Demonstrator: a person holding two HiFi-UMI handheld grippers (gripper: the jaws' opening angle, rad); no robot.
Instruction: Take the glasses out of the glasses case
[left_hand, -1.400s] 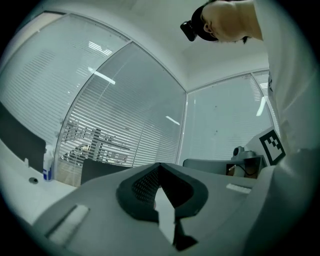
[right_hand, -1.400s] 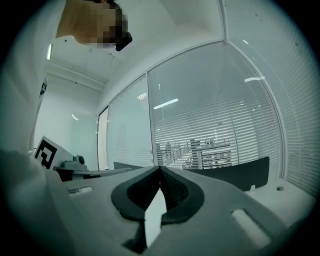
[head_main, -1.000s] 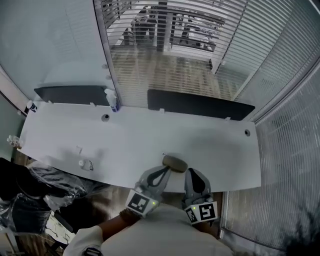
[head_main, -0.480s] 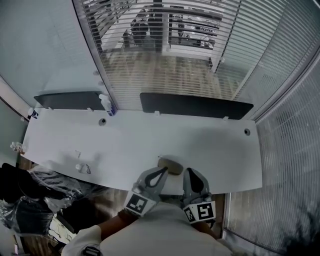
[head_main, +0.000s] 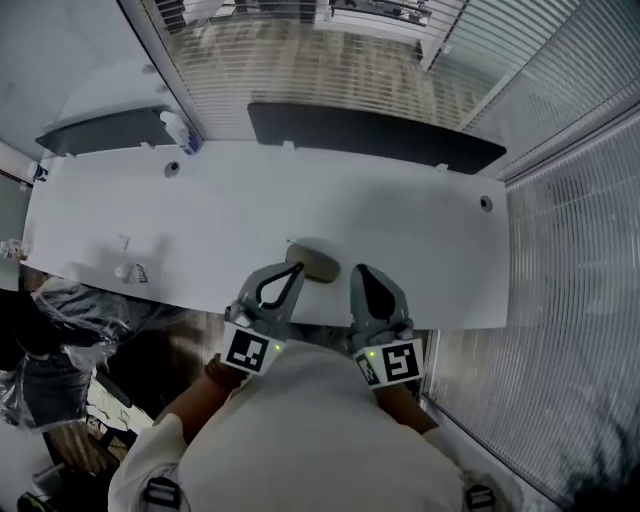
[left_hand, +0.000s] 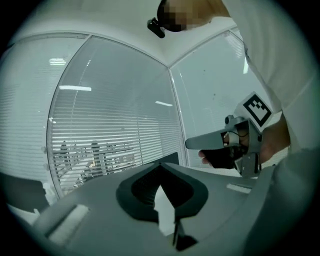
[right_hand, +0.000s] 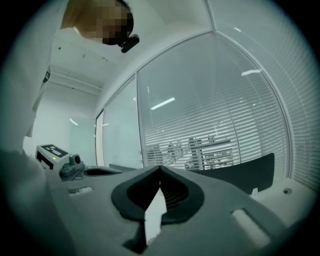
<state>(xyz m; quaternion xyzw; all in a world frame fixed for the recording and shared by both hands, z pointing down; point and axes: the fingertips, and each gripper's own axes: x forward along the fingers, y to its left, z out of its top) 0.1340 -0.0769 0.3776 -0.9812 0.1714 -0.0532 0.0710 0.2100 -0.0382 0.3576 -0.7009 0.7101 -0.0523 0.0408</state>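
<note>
Here's the glasses case (head_main: 318, 259), a rounded grey-beige shape lying on the white tabletop (head_main: 430, 240) close to its near edge, right in front of the person. The left tool (head_main: 296, 270) has its jaws pressed together with nothing in them, and its tip is just beside the case's left end, though contact can't be judged from above. The right tool (head_main: 357, 271) has its jaws together and empty as well, near the case's right end.
</note>
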